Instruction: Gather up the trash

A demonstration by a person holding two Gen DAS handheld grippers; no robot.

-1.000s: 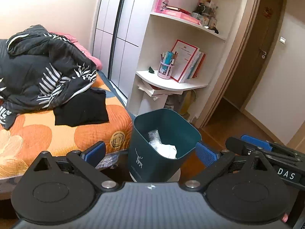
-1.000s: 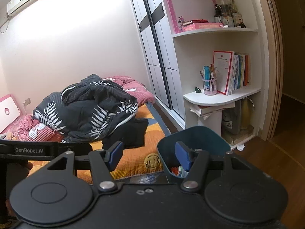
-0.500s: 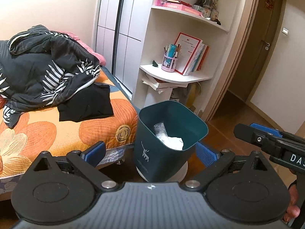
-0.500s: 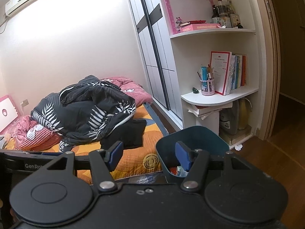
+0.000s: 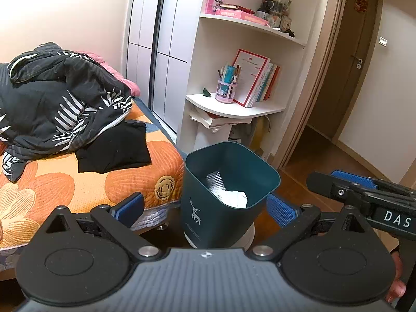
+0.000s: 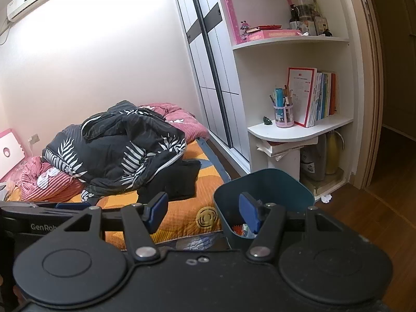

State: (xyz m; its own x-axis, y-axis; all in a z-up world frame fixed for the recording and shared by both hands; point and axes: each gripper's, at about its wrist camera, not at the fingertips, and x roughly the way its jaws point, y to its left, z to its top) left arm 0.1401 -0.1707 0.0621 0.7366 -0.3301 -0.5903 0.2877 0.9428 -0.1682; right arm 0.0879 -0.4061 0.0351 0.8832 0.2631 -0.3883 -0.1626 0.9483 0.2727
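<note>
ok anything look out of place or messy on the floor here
Yes: a crumpled white scrap lies loose on the wooden floor below the shelf unit, outside the teal bin. Both grippers are open and empty.

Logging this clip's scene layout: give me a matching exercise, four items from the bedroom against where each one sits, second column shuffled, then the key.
Items
1. white tissue
2. pink pen cup
3. black garment
4. crumpled white scrap

Places
A. on the orange bedspread, below the leaf-print quilt
B. on the wooden floor by the foot of the shelf unit
C. inside the teal bin
D. on the rounded white shelf, beside the books

Pairs: 1-C, 2-D, 3-A, 4-B
</note>
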